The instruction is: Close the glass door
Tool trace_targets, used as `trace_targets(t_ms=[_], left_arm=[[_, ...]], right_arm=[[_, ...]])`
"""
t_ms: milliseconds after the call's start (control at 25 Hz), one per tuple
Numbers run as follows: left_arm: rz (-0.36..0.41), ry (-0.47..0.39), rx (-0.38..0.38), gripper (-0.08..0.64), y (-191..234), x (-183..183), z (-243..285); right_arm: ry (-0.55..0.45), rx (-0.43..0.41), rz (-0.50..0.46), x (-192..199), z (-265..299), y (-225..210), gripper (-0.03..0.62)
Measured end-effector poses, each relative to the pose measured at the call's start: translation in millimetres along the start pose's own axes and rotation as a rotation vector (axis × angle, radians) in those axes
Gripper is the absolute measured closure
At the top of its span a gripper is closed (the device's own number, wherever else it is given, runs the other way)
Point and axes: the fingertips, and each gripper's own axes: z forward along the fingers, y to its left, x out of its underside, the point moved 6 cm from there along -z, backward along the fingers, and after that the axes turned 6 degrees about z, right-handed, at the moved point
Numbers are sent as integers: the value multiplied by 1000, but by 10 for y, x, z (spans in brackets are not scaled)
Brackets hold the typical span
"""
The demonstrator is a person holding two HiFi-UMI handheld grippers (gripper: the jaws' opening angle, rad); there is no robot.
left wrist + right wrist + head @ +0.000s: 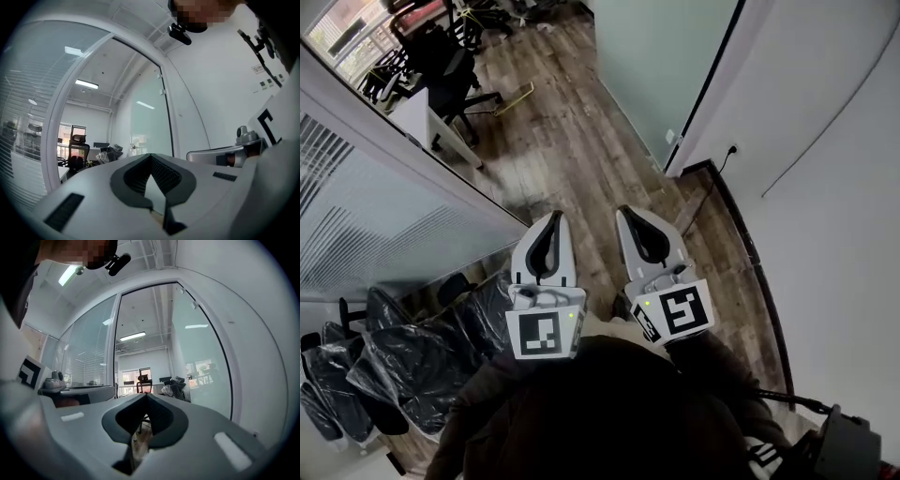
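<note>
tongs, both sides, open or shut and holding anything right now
left tongs: shut, holding nothing
right tongs: shut, holding nothing

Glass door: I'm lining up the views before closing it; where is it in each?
Head view: door, top centre.
Left gripper view: door, centre.
Right gripper view: door, right of centre.
Shared landmark: blinds wall, left of the doorway in all three.

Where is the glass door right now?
In the head view the glass door stands open ahead on the right, beyond the right gripper, with its dark edge alongside the white wall.
</note>
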Motion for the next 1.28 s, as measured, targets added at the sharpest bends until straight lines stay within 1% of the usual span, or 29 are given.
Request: trace_targets(t_ms=[160,280,400,560,680,800,960,1120,1280], left_arm=[[-1,26,-31,563,294,89,478],[22,60,-9,563,541,267,917],[35,53,-10,563,900,420,1504],[50,42,-1,563,1403,519,2270],[46,36,7,563,1738,537,2726],[29,33,6,563,2001,565,3107],[24,34,19,563,2200,632,3580],[14,42,29,563,2400,792,4168],[11,50,45,563,2462,860,4982]], right_arm=[[15,-19,0,-20,554,-233,589],[27,-19,-5,51,1057,-451,589],[32,-15,-22,106,1706,-682,590],[1,-5,-31,13,2602,-913,591],[-4,-5,-28,-82,3170,-1023,591],[4,-1,-32,-121,3612,-1136,591],[1,17,-36,-185,4064,-1372,591],[-1,31,-53,-179,4582,-1692,591],[-4,48,-51,-254,5115,-2247,591]])
